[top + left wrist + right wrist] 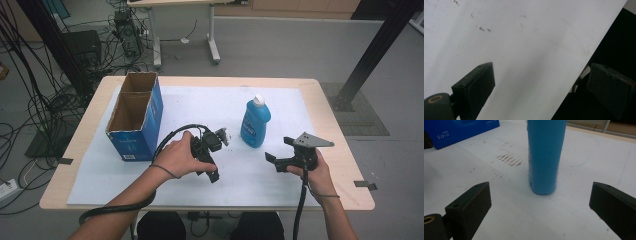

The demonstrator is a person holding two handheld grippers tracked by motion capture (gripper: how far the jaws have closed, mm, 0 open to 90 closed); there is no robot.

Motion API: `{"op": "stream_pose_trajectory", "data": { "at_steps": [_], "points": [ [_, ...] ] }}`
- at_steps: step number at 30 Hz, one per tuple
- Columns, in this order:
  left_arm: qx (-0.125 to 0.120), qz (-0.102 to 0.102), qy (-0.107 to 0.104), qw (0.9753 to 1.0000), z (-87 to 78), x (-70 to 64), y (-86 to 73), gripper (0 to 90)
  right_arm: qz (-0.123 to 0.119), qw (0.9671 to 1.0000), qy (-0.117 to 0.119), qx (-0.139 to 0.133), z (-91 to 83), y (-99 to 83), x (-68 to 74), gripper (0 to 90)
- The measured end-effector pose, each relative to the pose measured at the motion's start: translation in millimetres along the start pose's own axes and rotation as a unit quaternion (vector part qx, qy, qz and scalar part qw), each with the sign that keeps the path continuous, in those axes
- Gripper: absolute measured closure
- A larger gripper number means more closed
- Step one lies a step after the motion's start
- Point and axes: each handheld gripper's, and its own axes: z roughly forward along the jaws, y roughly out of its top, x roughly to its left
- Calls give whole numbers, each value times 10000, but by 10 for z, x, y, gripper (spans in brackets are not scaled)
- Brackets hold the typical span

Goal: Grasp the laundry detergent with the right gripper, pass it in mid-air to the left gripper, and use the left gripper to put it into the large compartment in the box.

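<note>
1. The blue bottle (pixel 255 123) with a white cap stands upright on the white sheet (pixel 280 185) that covers the worktop (pixel 325 87); it serves as the landmark here.
2. The right tool (pixel 272 161) is held near the bottle, on the person's side and a little to its right, and points toward it. Its jaws stand wide apart and hold nothing; in the right gripper view the bottle (pixel 545 155) stands ahead between them, not touched.
3. The left tool (pixel 214 175) is held to the left of the bottle, on the person's side, and tilts down toward the sheet. In the left gripper view its jaws are apart and empty, over the sheet's edge.
4. An open blue cardboard box (pixel 137 120) with two compartments stands well left of the bottle, on the same sheet.
</note>
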Motion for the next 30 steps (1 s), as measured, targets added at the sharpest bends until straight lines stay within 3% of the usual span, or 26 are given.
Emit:
{"op": "stream_pose_trajectory", "data": {
  "at_steps": [30],
  "points": [
    [-15, -35, -49, 10000, -11, 6, 0, 77, -6, 9997, 90, -227, 242, -100, -81, 40]
  ]
}}
